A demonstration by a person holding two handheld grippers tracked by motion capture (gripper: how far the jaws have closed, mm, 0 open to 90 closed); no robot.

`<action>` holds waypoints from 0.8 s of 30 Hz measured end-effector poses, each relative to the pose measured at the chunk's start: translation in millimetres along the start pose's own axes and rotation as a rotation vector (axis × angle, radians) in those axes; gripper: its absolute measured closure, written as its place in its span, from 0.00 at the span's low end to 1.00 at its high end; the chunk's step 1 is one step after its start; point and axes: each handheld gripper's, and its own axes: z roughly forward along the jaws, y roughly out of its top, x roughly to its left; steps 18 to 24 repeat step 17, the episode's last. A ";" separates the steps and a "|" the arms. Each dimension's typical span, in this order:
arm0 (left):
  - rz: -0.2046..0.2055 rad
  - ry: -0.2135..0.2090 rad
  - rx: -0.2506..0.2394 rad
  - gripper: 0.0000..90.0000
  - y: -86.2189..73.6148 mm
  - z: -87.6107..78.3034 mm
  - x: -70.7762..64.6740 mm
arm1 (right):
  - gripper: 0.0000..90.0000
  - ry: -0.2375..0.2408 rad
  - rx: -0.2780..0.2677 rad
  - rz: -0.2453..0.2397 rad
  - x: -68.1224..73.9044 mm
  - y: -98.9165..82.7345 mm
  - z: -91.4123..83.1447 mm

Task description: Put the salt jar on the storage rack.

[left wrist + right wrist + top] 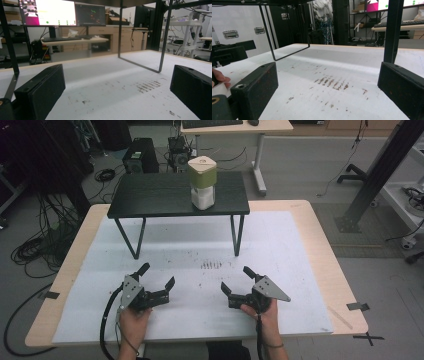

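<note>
The container (202, 182), green-banded with a pale lid, stood on the small black table (150, 200), toward its right end. It looked light, rigid and probably smooth; its flat sides seemed the best hold. Well short of that table, the left hand-held gripper (157, 276) and right hand-held gripper (237, 278) rested low over the counter (320, 265), jaws spread wide, empty.

Container (203, 182) on small raised table (150, 200) at the back, both grippers — left (156, 277), right (236, 278) — side by side before it
</note>
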 end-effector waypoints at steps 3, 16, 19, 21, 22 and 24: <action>0.000 0.001 0.000 0.00 0.0 0.0 0.0 | 0.03 0.001 0.001 0.005 -0.4 -3.2 -0.2; 0.000 0.000 0.000 0.00 0.0 0.0 0.0 | 0.03 0.004 -0.005 0.016 -0.7 -5.9 -0.4; 0.000 0.000 0.000 0.00 0.0 0.0 0.0 | 0.03 0.003 -0.005 0.016 -0.6 -6.1 -0.4; 0.000 0.000 0.000 0.00 0.0 0.0 0.0 | 0.03 0.003 -0.005 0.016 -0.6 -6.1 -0.4; 0.000 0.000 0.000 0.00 0.0 0.0 0.0 | 0.03 0.003 -0.005 0.016 -0.6 -6.1 -0.4; 0.000 0.000 0.000 0.00 0.0 0.0 0.0 | 0.03 0.003 -0.005 0.016 -0.6 -6.1 -0.4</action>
